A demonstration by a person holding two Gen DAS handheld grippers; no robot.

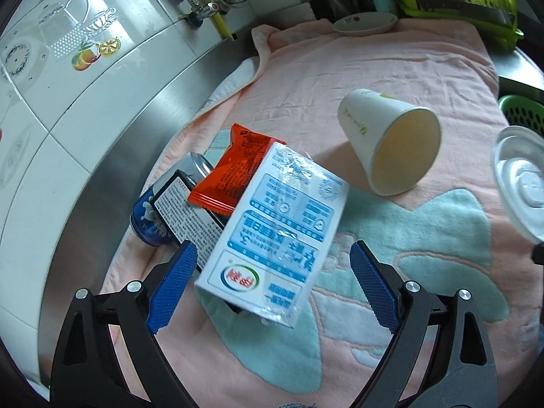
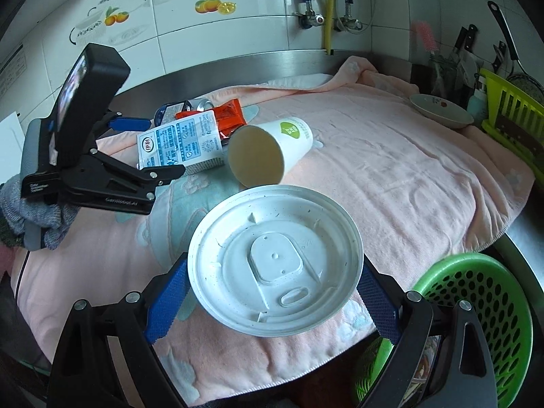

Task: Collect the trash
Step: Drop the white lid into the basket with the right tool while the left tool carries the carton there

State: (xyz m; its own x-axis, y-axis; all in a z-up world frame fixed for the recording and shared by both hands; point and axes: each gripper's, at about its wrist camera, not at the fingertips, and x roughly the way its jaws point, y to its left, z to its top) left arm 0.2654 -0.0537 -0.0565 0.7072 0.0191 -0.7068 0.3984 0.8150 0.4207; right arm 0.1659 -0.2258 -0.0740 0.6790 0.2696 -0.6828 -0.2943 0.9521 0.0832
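Left tongs [image 1: 272, 285] wide, straddling milk carton [image 1: 272, 234], not pinching: light, crushable, take its flat sides. Right tongs [image 2: 272, 301] clamp flimsy lid [image 2: 273, 260] by its rim.

1. Towel [image 1: 391, 78]: pink with mint-green shapes.
2. Milk carton [image 1: 275, 231]: white, blue print, red-green logo.
3. Snack wrapper [image 1: 234, 166]: orange-red.
4. Cup [image 2: 272, 149]: white, green leaf mark.
5. Basket [image 2: 476, 309], lower right: green, perforated.
6. Fingers [image 1: 173, 282]: blue, dotted texture.

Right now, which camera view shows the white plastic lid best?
The right wrist view: the white plastic lid fills the middle, underside visible, between the right claw pads. The left wrist view catches only part of it at the right edge.
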